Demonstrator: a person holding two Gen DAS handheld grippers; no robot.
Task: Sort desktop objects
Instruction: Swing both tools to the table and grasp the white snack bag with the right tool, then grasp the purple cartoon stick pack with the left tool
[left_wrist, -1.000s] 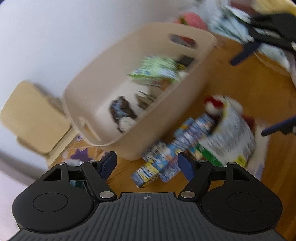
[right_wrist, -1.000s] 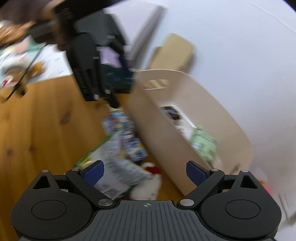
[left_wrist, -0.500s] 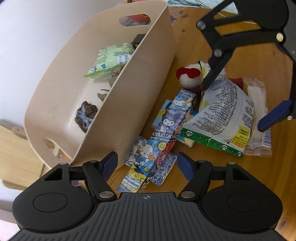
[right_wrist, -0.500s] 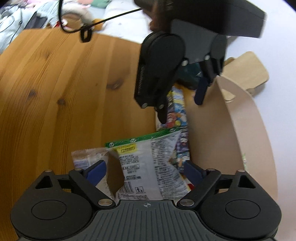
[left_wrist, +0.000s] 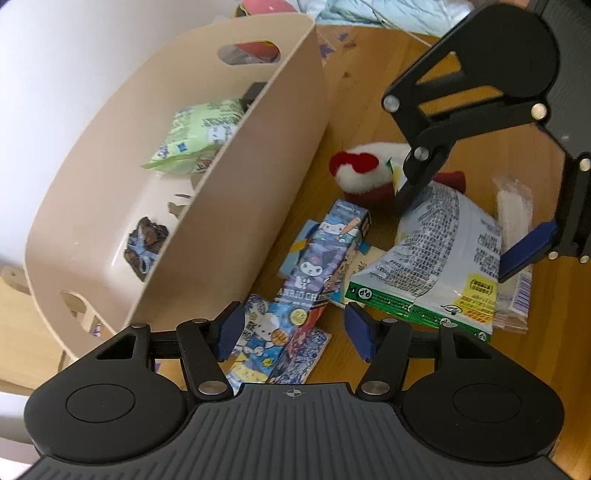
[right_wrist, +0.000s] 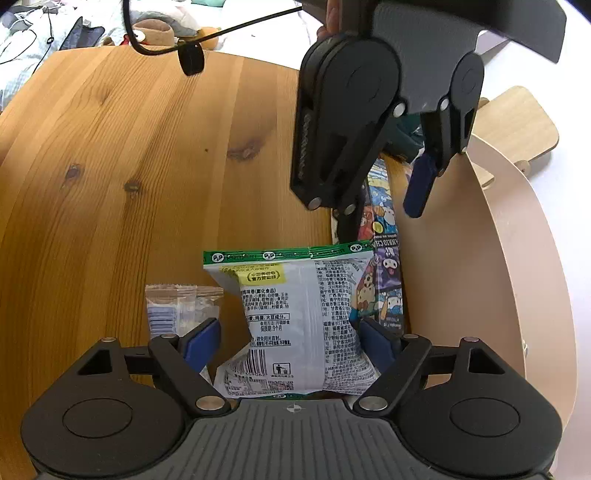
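Beside the beige bin, table's far edge: several snacks binned; cartoon boxes, plush remain. Left gripper closing around boxes, right gripper around snack bag; neither gripping.

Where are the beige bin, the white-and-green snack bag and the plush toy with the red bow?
beige bin (left_wrist: 236, 206), left wrist view, outer side wall.
white-and-green snack bag (right_wrist: 306, 314), right wrist view, printed middle of the bag.
plush toy with the red bow (left_wrist: 364, 171), left wrist view, white fur below the bow.
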